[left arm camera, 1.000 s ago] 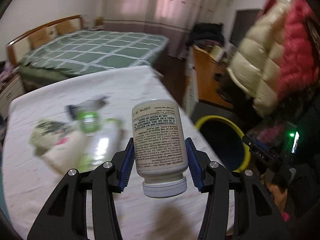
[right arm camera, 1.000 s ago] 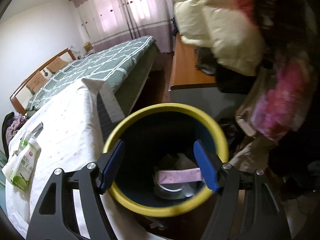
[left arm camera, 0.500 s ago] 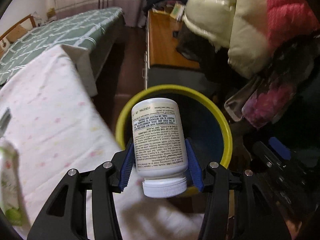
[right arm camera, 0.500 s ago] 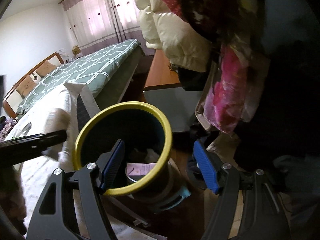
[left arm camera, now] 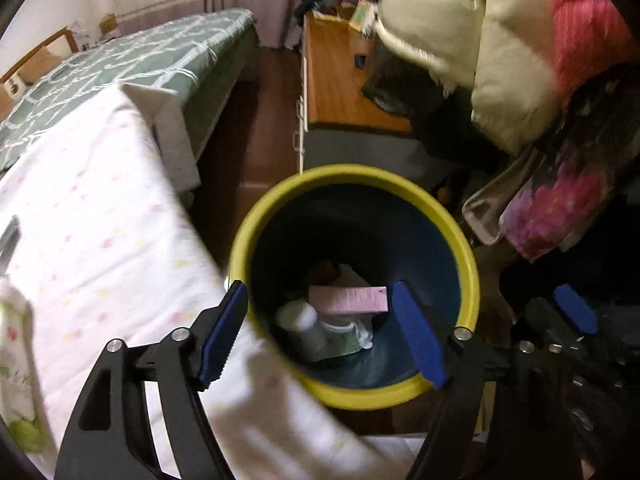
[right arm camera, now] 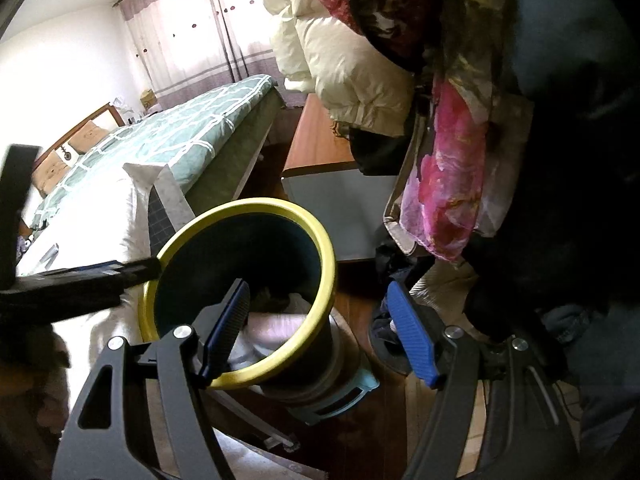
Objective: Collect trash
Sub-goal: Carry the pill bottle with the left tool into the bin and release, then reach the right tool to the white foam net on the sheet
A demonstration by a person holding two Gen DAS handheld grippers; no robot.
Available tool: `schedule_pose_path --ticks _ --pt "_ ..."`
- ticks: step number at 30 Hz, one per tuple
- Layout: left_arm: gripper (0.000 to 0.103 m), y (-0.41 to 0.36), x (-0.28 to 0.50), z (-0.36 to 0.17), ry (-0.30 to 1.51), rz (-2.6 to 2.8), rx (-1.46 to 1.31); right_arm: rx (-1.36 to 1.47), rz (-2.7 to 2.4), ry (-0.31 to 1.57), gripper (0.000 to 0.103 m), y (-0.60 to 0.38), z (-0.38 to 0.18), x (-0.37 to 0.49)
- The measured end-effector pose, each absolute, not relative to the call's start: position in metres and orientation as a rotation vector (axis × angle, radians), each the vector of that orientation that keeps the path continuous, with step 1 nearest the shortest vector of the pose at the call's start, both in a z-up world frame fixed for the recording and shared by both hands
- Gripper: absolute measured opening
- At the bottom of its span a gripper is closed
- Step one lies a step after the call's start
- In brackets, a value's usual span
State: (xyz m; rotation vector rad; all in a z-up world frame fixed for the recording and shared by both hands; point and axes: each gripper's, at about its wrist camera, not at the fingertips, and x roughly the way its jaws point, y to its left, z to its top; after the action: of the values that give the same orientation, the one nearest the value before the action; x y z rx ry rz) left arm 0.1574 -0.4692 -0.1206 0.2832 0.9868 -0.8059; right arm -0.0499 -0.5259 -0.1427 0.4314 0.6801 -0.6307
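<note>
While both stand released and empty, the left hand-held gripper (left arm camera: 320,334) lies nearer than the right hand-held gripper (right arm camera: 320,330) to the green pouch (left arm camera: 16,364) on the bench (left arm camera: 100,240) to its left.

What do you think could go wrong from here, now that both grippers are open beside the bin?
The bin stands right against the bed's edge; the open left gripper hangs just over its rim and could knock it when pulling away. The green pouch waits far off, so carrying it risks a drop.

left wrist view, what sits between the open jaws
The yellow-rimmed trash bin, seen from above in the left wrist view, holding a white bottle and a pink box.
</note>
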Motion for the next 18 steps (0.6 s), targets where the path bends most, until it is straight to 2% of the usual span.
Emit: schedule_pose_path --ticks 5,9,18 --pt "0.090 -0.407 0.151 -0.078 0.889 -0.764 0.195 0.417 -0.598 0.689 0.068 -0.513 -0.142 -0.039" --pt "0.094 -0.336 0.146 -0.051 0.798 -0.669 0.119 0.404 -0.550 0.705 0.068 -0.499 -0.144 -0.025" --pt "0.095 -0.172 0.134 -0.036 0.719 -0.379 -0.002 0.328 -0.283 0.765 0.068 -0.411 -0.150 0.040"
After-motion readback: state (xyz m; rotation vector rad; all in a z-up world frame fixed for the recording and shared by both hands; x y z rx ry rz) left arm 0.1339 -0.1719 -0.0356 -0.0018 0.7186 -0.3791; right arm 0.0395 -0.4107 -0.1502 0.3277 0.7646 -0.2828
